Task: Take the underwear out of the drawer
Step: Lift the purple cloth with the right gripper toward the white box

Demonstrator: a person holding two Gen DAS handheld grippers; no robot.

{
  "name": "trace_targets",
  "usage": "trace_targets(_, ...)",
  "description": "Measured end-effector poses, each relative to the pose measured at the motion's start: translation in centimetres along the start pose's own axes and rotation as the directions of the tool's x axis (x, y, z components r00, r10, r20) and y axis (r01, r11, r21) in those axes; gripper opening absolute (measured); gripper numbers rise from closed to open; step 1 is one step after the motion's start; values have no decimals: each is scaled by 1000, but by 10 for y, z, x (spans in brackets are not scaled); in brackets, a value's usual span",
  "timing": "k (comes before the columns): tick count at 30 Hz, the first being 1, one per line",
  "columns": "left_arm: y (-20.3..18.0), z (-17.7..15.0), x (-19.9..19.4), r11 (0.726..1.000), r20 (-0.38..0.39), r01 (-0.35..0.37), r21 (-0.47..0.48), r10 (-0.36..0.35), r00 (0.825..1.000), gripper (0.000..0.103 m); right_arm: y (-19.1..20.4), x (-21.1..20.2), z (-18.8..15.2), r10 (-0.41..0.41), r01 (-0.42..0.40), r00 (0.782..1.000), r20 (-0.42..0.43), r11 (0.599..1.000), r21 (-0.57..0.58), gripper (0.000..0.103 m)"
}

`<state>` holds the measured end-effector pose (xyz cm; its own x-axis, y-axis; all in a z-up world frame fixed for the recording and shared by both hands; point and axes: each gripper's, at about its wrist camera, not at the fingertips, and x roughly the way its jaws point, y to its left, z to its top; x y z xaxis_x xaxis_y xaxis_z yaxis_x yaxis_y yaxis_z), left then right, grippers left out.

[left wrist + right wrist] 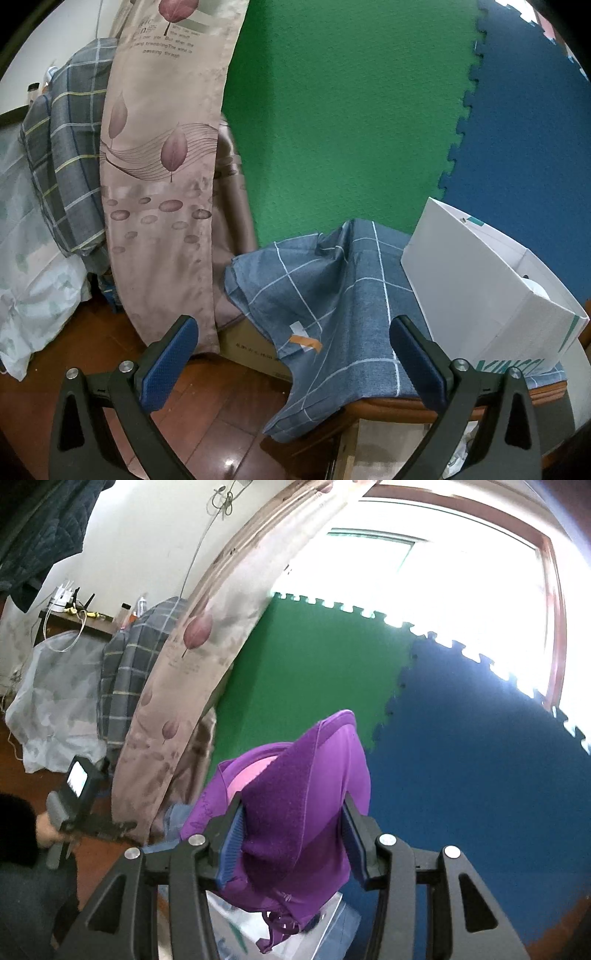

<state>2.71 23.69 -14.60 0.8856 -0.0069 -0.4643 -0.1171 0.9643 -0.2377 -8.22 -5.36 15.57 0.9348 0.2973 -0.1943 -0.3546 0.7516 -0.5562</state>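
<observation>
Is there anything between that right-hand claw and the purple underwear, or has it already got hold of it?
Nothing stands between them. The right gripper is shut on the purple underwear, its blue pads pressing on both sides of the bunched fabric. The garment hangs above the white box below it. The left gripper is open and empty.

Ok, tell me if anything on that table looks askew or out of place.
The blue checked cloth sits crooked: it is bunched into folds near the white box, and one corner hangs off the wooden table edge toward the floor. A strip of orange tape is stuck on it.
</observation>
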Motion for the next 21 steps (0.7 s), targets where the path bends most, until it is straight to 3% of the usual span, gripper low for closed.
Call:
trace_targets(11,3,-1,3,1000,-4,11,-10,-12,1000,103,10,77,22,-7,7,999,-31,1000,-19,49)
trace_targets(21,4,-2,2,999,0,22,-25,-22,1000,103,22,168,-19,-32,28,981,-193,999,-24,49)
